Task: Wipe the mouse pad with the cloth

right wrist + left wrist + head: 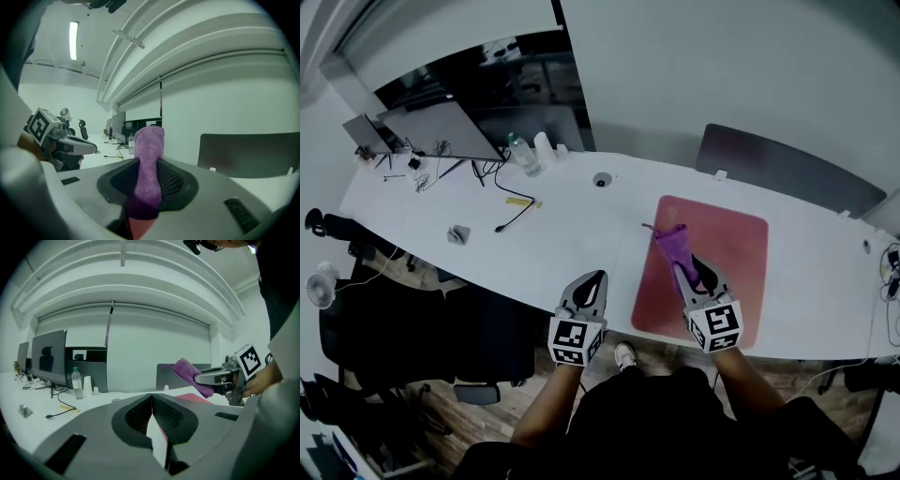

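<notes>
Far left of the red mouse pad (731,244), a dark monitor (441,127), a plastic bottle (522,155) and a loose black cable (514,211) crowd the back of the long white bench (581,234). A broad bare stretch of bench lies between that clutter and the pad's left edge. Just left of the pad's near-left corner, the left gripper (592,281) hovers at the bench's front edge, its fingers (136,416) drawn together at the tips with nothing between them. Over the pad's left half, the right gripper (689,272) clamps a purple cloth (672,242) in its fingers (176,180), the cloth's free end sticking out past the fingertips. In the left gripper view, the cloth hangs clear of the pad. The pad's right half lies bare, with its near edge close along the bench front and open bench beyond its right side. A grey chair back (787,169) stands behind the pad against a plain pale wall, and wood floor (652,354) shows below the bench front.
</notes>
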Demonstrator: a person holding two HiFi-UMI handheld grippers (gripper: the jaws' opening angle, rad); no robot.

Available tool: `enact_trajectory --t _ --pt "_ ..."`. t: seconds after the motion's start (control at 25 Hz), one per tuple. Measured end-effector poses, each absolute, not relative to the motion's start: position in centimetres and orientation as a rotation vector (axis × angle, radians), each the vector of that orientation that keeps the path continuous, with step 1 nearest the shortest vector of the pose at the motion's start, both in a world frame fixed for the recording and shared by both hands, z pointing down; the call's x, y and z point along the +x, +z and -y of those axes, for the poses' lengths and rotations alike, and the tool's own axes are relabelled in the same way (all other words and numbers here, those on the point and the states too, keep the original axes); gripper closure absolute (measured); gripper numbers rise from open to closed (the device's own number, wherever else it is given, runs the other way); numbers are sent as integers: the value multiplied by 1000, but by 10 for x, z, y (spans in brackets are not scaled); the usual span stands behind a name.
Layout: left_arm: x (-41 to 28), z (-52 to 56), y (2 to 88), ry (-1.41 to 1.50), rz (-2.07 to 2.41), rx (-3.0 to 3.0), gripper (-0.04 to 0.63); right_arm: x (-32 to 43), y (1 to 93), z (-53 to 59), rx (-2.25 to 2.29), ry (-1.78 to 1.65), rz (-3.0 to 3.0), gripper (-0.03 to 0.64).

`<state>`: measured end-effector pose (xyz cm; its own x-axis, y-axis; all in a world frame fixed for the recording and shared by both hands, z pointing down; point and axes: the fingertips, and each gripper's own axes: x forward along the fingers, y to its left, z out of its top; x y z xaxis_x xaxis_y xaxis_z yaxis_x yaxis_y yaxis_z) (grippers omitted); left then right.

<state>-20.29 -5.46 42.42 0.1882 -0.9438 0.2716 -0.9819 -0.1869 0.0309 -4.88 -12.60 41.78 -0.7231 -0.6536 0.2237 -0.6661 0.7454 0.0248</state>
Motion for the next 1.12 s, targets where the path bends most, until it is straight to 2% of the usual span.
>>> enact_trajectory --t 0.76,1.12 --pt "-199 161 475 290 1691 2313 574 -53 506 241 1268 312 2475 497" --pt "-207 182 499 322 1665 2292 574 -79 565 288 1281 434 2317 497"
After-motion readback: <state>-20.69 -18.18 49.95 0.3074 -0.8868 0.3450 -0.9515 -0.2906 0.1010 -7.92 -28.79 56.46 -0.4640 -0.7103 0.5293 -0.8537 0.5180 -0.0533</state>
